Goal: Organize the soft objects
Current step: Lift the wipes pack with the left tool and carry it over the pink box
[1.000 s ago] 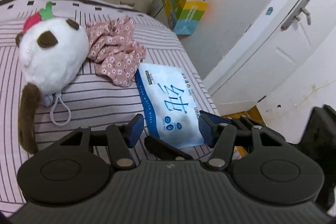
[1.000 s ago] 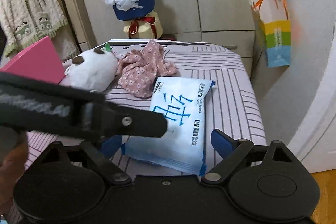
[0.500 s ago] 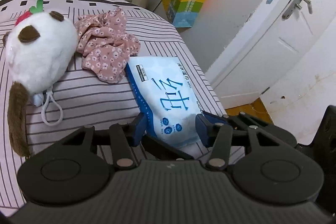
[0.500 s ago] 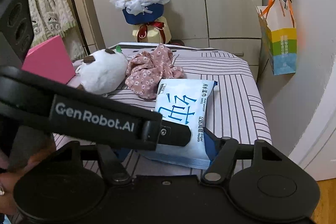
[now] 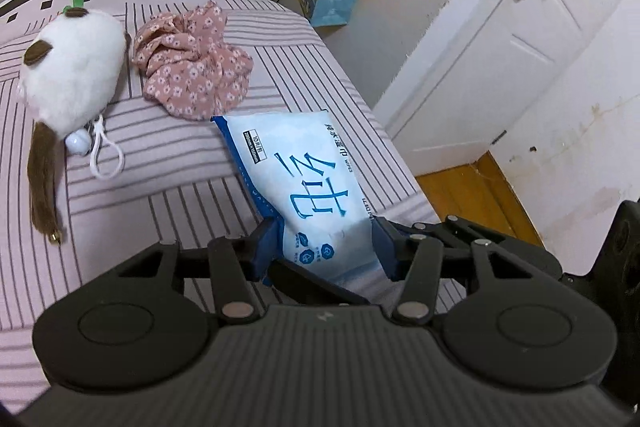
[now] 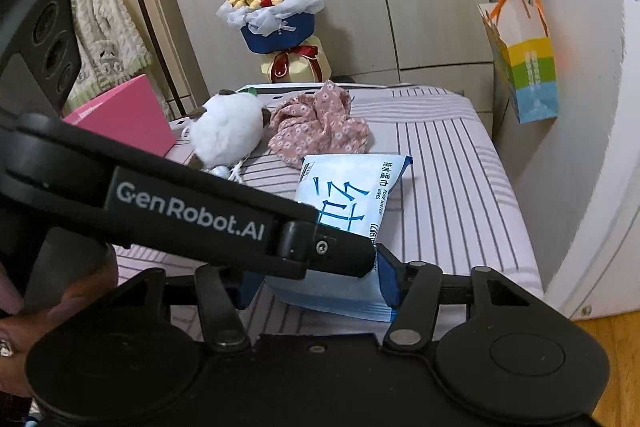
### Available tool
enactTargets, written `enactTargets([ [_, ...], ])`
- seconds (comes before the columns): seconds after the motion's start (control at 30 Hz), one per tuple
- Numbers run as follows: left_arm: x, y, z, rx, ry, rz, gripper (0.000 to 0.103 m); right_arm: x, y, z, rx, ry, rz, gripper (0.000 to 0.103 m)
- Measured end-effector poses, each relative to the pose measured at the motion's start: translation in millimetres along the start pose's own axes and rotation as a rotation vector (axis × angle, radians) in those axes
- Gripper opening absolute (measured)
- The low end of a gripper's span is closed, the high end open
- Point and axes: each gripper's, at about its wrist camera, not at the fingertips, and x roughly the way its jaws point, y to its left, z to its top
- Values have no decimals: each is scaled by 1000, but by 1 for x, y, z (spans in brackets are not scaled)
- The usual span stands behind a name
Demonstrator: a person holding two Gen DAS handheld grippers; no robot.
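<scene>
A blue and white wet-wipes pack (image 5: 312,183) lies on the striped bed (image 5: 168,199), near its right edge. My left gripper (image 5: 326,247) has its blue fingers on both sides of the pack's near end, pressed to it. My right gripper (image 6: 316,281) also has its fingers at both sides of the pack (image 6: 344,195), closed on it. A white plush toy (image 5: 68,75) with a brown tail lies at the left. A pink floral cloth (image 5: 192,75) is bunched beside it.
A pink box (image 6: 124,115) stands at the bed's left side. A flower bouquet (image 6: 276,23) sits behind the bed by the wardrobe. A coloured paper bag (image 6: 528,63) hangs on the right wall. A white door (image 5: 500,39) and wooden floor (image 5: 468,195) lie right of the bed.
Both grippers have moved forward onto the wipes pack and narrowed around its near end. The left gripper's arm now crosses the right wrist view more closely.
</scene>
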Motion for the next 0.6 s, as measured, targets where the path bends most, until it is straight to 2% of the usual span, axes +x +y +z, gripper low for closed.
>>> enactTargets([
  [0.13,-17,-7,-12,24,4,-14,50,-17,7,-7,27,-9,7,62],
  [0.3,-37,-16,-26,48,11,-5,50,-35,24,-14,-3,-5,5,62],
  [0.6,-84,-21,-48,25,15,-30,50,-70,56,-11,-63,56,34,62],
])
